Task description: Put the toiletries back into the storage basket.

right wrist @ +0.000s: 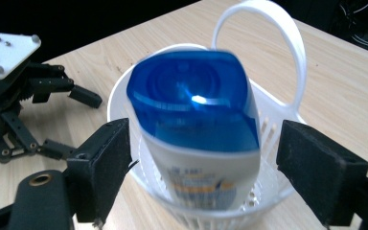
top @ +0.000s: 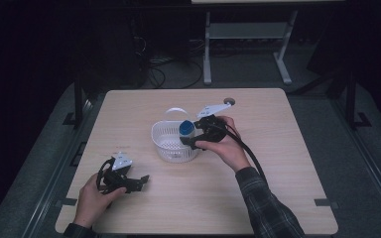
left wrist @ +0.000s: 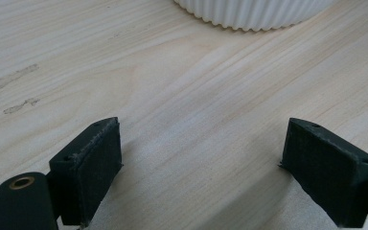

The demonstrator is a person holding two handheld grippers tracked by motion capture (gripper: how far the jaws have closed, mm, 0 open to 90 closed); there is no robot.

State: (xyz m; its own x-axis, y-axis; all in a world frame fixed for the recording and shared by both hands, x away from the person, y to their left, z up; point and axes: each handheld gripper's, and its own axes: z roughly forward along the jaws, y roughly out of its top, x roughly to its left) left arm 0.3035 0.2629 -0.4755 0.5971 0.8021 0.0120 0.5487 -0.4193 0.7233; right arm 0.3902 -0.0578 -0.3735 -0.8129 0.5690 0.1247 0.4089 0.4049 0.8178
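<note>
Your left hand [top: 93, 198] was nearest the camera, at the near left of the table [top: 278, 163]. It held the left tool [top: 138, 182] low over the wood. That tool was wide apart with nothing between its pads [left wrist: 93, 165]. In the left gripper view, bare wood lay between the two pads, and the ribbed white side of the basket [left wrist: 251, 13] showed at the top, apart from them.

Your right hand [top: 225, 141] was farther in, near the middle of the table. It held the right tool [top: 191, 143] at the right rim of the basket [top: 171, 146]. The basket was white, with small slots in its wall and a thin looped handle [right wrist: 268, 52] standing up at the back.

A bottle [top: 186, 129] with a blue cap [right wrist: 194, 103] stood in the basket, at its right side. Its body was pale with some print on it, too blurred to read. In the right gripper view the bottle [right wrist: 206, 163] sat between the two pads [right wrist: 108, 163] of the right tool [right wrist: 201, 165]. There was a gap on each side, so the tool was let go and not squeezing the bottle.

Far off in that same view, the left tool [right wrist: 64, 122] rested on the table, with its grey plate [right wrist: 2, 52] on top.

A cable [top: 250, 156] trailed from the right tool along your sleeve [top: 268, 206].
</note>
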